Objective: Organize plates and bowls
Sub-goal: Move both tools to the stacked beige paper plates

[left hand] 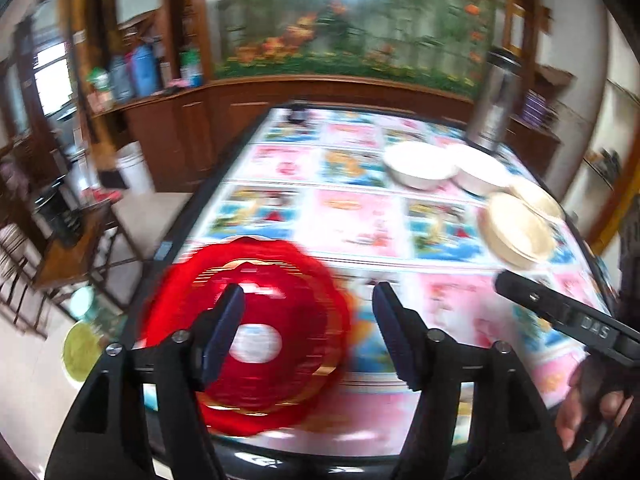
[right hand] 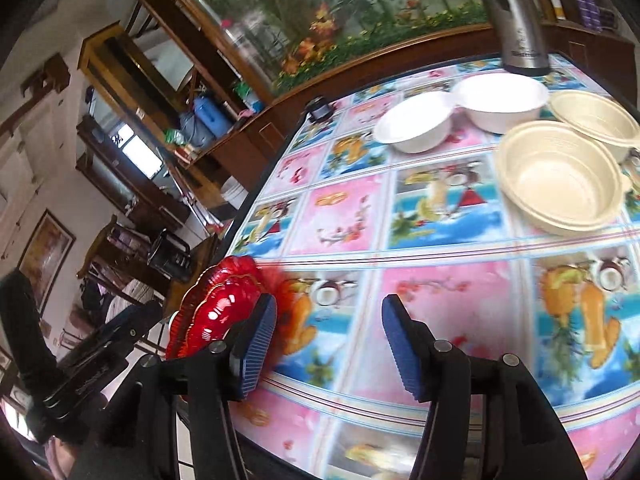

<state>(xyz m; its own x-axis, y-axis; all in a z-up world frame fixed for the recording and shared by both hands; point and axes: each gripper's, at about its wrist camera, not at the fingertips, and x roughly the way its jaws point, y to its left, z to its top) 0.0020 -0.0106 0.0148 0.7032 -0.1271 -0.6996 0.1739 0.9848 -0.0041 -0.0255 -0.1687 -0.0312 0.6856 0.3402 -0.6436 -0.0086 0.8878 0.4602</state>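
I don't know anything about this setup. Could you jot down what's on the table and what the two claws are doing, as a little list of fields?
Surface: table with a colourful fruit-print cover
Red plates: red scalloped plates at the near left edge, blurred
White bowls: two white bowls at the far side, rims touching
Cream bowls: two cream bowls right of them, close together
Other item: steel flask behind the bowls
Left gripper: open, holding nothing, over the red plates
Right gripper: open, holding nothing, over the cover

Plates sit at the table's near-left corner — four bowls cluster at its far right, a flask behind them.
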